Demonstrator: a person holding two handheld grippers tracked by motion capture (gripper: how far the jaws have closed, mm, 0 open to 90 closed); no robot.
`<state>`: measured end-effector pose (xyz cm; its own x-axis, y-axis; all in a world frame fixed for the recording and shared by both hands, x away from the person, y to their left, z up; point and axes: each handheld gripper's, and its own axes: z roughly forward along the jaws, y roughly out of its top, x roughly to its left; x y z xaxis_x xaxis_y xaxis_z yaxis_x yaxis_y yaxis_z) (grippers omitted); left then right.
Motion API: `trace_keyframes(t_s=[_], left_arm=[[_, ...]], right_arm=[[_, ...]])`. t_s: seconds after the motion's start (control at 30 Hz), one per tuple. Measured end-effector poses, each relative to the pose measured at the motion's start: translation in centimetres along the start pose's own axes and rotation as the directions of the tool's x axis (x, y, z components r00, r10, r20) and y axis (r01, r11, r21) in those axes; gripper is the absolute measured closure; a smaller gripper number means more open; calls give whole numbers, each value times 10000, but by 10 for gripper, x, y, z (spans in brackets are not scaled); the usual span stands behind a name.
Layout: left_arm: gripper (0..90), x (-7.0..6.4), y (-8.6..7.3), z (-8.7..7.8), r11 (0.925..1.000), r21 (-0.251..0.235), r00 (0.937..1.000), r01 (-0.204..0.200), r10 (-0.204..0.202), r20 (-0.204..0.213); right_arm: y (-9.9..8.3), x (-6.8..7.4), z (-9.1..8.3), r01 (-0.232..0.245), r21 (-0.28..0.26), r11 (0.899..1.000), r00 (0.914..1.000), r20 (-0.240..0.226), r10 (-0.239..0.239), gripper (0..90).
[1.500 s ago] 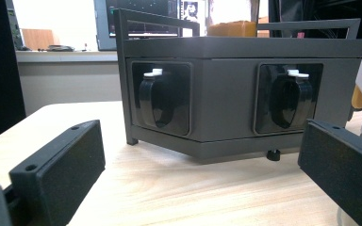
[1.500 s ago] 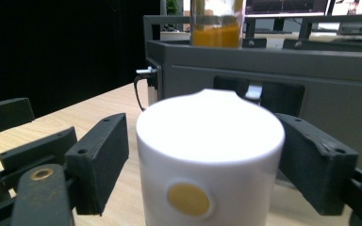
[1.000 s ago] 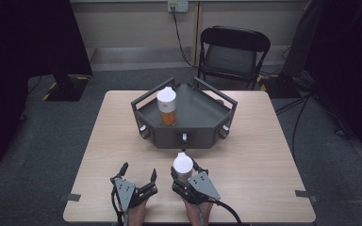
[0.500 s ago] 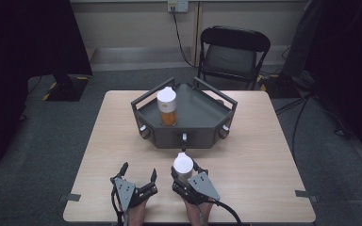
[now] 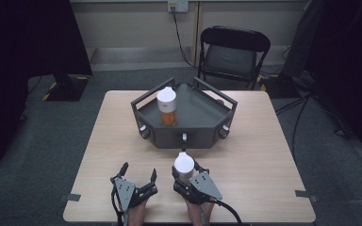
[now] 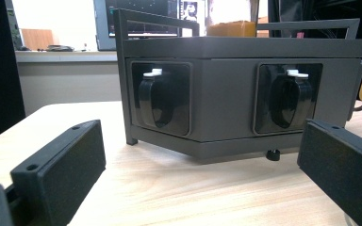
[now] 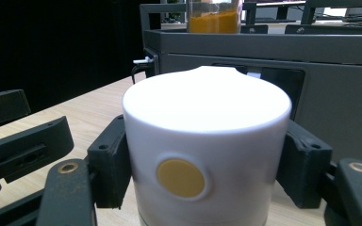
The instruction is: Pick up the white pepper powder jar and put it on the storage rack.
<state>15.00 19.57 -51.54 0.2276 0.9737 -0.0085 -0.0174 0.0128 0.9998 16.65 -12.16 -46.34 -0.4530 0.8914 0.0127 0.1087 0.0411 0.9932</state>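
Jars, count: two, each white-capped; held jar (image 5: 184, 165) and tray jar (image 5: 167, 106).
Held jar: stood on the table (image 5: 264, 141) near its front edge, just before the tray (image 5: 202, 110); yellow dot on the cap's side in the right gripper view.
Right gripper (image 5: 187, 170): jaws closed against the cap's two sides, gripping it.
Left gripper (image 5: 138, 176): jaws spread wide, holding nothing, just left of the held jar.
Tray jar: orange contents, upright in the tray's left part.
Tray: one, dark grey, angular, railed.
Chair (image 5: 233, 52): one, folding, behind the table.
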Motion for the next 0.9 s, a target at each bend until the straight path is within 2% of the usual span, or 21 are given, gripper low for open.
trace_keyframes(t_s=[0.9], left_arm=[[9,0,0,0,10000,4,10000,-2,2,-1]], right_arm=[[18,-5,-5,2,42,10000,9999,-107,-2,302]])
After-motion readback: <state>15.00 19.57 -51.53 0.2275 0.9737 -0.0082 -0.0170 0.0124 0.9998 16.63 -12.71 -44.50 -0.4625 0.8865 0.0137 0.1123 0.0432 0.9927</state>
